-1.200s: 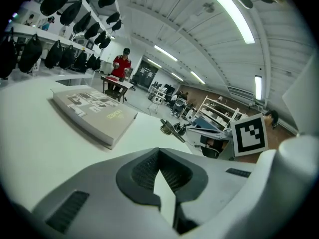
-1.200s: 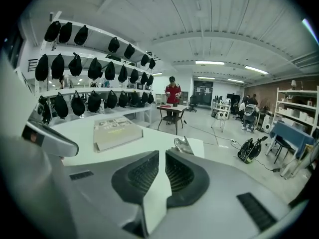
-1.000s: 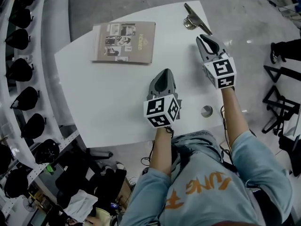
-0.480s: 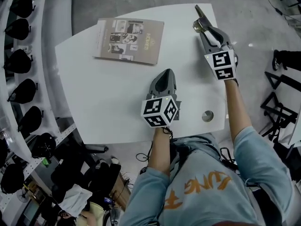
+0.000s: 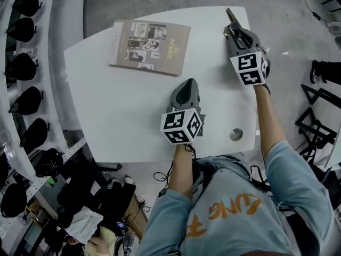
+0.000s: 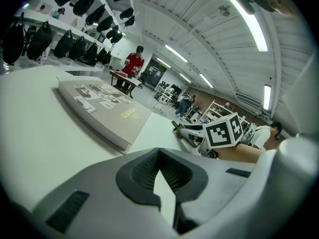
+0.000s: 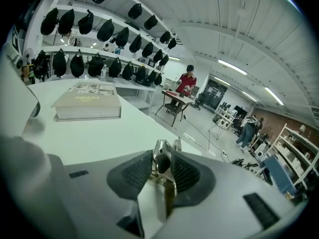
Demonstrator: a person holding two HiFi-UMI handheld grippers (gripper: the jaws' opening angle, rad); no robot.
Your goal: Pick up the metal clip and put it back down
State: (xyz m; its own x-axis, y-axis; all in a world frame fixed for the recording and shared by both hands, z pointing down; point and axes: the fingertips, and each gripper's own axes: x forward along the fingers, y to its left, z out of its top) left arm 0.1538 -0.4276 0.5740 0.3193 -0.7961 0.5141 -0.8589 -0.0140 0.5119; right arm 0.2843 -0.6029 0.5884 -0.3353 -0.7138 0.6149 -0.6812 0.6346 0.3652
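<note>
The metal clip [image 5: 231, 18] lies at the far right end of the white table [image 5: 122, 105], its handle end pointing away from me. My right gripper [image 5: 236, 33] is shut on the clip's near end. In the right gripper view the shiny clip [image 7: 161, 159] sits pinched between the two black pads [image 7: 134, 173]. Whether the clip is off the table I cannot tell. My left gripper [image 5: 186, 87] rests over the middle of the table, shut and holding nothing; its pads [image 6: 174, 176] meet at the tips.
A thick grey book [image 5: 151, 47] lies flat at the table's far left. A round metal grommet [image 5: 236, 135] is set in the table near its front right edge. Shelves of black caps [image 5: 21, 63] run along the left. Black stands [image 5: 317, 121] sit on the floor to the right.
My right gripper has moved forward to the clip and shut on its near end. The left gripper has stayed in place.
</note>
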